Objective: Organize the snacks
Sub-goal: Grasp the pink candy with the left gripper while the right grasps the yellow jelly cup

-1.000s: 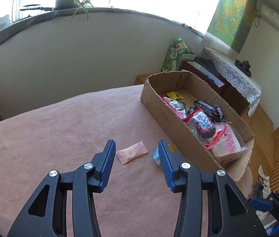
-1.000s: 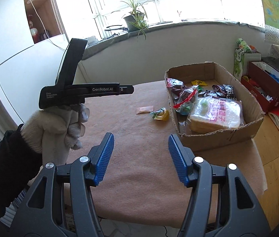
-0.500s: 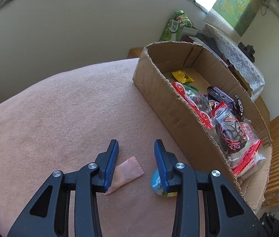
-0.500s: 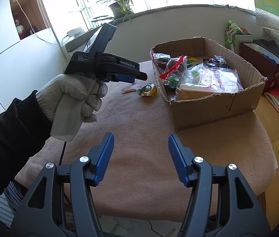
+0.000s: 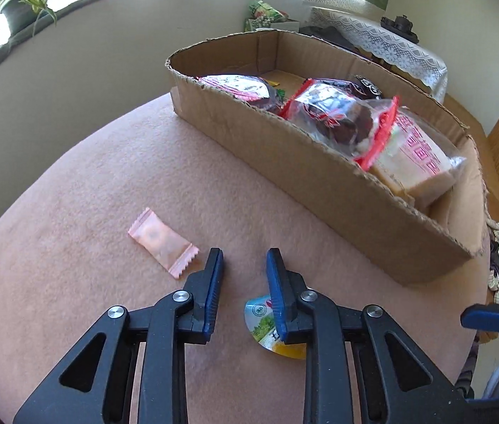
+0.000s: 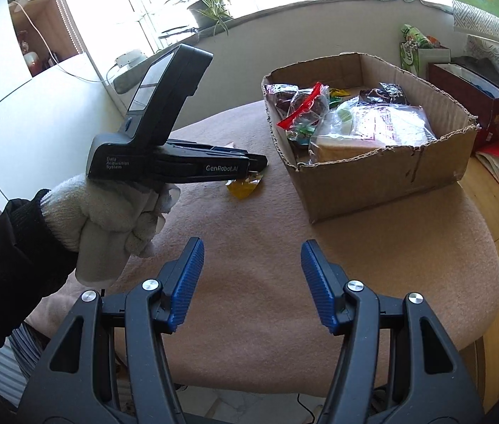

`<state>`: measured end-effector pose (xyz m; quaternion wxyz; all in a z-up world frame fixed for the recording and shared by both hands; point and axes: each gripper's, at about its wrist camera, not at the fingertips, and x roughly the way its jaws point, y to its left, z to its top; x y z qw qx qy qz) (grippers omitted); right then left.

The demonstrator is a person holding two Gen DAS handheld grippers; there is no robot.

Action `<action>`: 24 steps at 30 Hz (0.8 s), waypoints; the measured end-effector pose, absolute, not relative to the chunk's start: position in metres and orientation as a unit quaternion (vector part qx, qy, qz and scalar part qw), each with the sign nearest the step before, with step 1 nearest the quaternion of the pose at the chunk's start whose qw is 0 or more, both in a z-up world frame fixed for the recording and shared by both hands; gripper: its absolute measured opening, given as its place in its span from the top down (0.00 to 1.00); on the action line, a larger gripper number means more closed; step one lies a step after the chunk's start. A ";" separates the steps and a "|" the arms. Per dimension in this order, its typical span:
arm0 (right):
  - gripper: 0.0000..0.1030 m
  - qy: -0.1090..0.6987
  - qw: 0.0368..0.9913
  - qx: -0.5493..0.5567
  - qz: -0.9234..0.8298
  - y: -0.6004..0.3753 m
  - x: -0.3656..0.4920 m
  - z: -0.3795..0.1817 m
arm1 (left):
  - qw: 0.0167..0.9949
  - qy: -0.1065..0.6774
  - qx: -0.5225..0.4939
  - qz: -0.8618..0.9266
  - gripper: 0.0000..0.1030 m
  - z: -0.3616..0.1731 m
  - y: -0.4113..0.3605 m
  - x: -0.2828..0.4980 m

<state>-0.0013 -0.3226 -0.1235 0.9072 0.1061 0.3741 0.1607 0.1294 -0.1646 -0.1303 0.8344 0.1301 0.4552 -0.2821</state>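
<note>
Two loose snacks are lying on the pink felt-covered surface (image 5: 115,162), well outside the box. Furthest left is one pale pink rectangular candy wrapper (image 5: 163,243) with crimped ends, lying flat and touching nothing. Just right of it, the left gripper (image 5: 244,259), black with blue ribbed pads, is hovering low over the surface with its jaws narrowed but still parted, gripping nothing. One small round-edged foil packet (image 5: 262,325), printed blue, green and yellow, is lying under the right-hand jaw; its printed characters are too small to read.

In the right wrist view, a white knitted glove (image 6: 108,219) is holding the left gripper's handle, which is reading "GenRobot.AI" and "Data Acquisition System". The right gripper (image 6: 252,247) is hanging released, jaws wide apart, above bare felt and well short of the snacks.

To the right, one open brown cardboard box (image 5: 320,183) with torn edges is sitting on the surface. It is holding several packets, at least five: a red-and-white round-topped packet (image 5: 238,86), a clear bag with red trim holding dark pastries (image 5: 334,116), a black patterned wrapper (image 5: 367,88), a small yellow sachet (image 6: 337,92), and a clear bag of pale bread printed with pink characters (image 5: 415,152), which cannot be read.
</note>
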 end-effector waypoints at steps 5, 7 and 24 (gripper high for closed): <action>0.42 0.377 0.905 0.102 0.171 -0.312 0.001 -0.128 | 0.835 0.454 0.111 -0.290 0.78 -0.121 -0.143 0.113; 0.42 0.378 0.904 0.098 0.175 -0.306 0.006 -0.130 | 0.843 0.445 0.095 -0.286 0.77 -0.115 -0.129 0.113; 0.49 0.386 0.903 0.051 0.182 -0.256 0.047 -0.143 | 0.852 0.472 0.039 -0.223 0.56 -0.128 -0.145 0.166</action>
